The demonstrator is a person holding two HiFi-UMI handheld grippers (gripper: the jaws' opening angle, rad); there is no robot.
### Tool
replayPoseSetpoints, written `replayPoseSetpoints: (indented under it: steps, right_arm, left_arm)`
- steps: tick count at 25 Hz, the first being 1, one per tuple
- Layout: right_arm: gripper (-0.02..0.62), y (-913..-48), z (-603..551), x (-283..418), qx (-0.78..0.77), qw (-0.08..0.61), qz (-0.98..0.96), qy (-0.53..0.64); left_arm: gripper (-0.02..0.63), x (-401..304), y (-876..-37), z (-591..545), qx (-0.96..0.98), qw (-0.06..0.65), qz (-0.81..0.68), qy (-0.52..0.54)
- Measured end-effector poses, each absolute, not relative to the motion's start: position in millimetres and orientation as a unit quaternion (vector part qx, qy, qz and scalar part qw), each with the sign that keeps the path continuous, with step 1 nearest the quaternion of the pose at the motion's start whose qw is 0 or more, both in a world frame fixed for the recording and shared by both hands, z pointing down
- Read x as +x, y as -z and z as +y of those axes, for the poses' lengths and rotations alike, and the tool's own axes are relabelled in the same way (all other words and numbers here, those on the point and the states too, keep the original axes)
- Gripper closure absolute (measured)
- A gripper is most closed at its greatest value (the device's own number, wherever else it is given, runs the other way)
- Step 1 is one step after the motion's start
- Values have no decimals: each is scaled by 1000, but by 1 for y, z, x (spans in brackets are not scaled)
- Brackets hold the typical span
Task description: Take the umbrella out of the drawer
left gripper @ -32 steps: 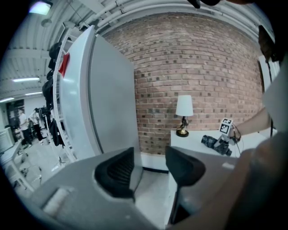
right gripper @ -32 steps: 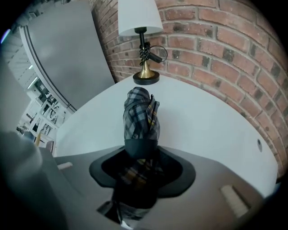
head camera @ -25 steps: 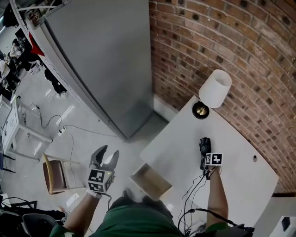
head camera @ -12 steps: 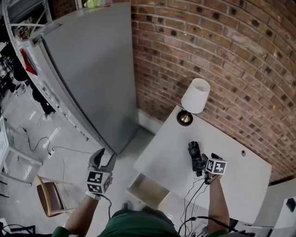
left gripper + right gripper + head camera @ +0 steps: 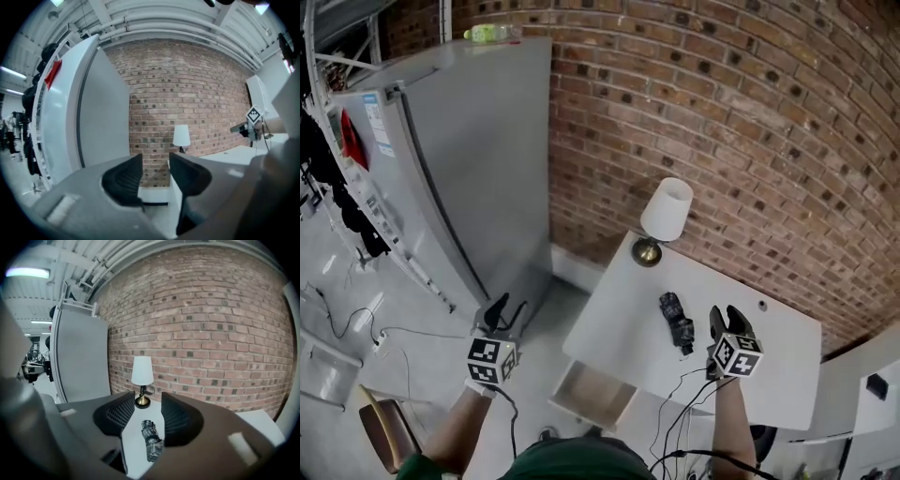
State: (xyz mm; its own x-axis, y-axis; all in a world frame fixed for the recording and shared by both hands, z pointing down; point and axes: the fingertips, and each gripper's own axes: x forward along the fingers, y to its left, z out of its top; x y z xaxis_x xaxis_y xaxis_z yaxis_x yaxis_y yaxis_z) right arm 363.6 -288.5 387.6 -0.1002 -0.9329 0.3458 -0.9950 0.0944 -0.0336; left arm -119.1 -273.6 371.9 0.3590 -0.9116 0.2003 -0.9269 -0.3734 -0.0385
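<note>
The folded dark plaid umbrella (image 5: 676,322) lies on the white table (image 5: 609,328), in front of the lamp (image 5: 664,217). In the right gripper view the umbrella (image 5: 151,440) shows below and beyond the jaws. My right gripper (image 5: 725,317) hangs just right of the umbrella, apart from it, open and holding nothing; its jaws have just been closing partway. The open drawer (image 5: 592,394) sticks out under the table's near edge and looks bare inside. My left gripper (image 5: 502,311) is held over the floor left of the table, open and holding nothing, its jaws also narrowed a little.
A tall grey cabinet (image 5: 469,159) stands left of the table against the brick wall (image 5: 750,112). A wooden chair (image 5: 384,436) is at the lower left. Cables (image 5: 675,403) trail from the right gripper over the table's near edge.
My right gripper has lifted off the umbrella, which stays on the table. Both hands rose, the right much more. The head view has tilted up toward the wall.
</note>
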Motion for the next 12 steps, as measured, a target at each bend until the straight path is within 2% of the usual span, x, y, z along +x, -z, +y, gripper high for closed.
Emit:
replayPoseSetpoints:
  steps: [7, 12]
  right_arm:
    - [465, -309, -233, 308, 684, 46, -726, -54]
    - [530, -280, -198, 273, 697, 24, -717, -12]
  left_arm:
    - [508, -129, -316, -252, 851, 3, -524, -34]
    - [550, -150, -292, -238, 855, -24, -518, -6]
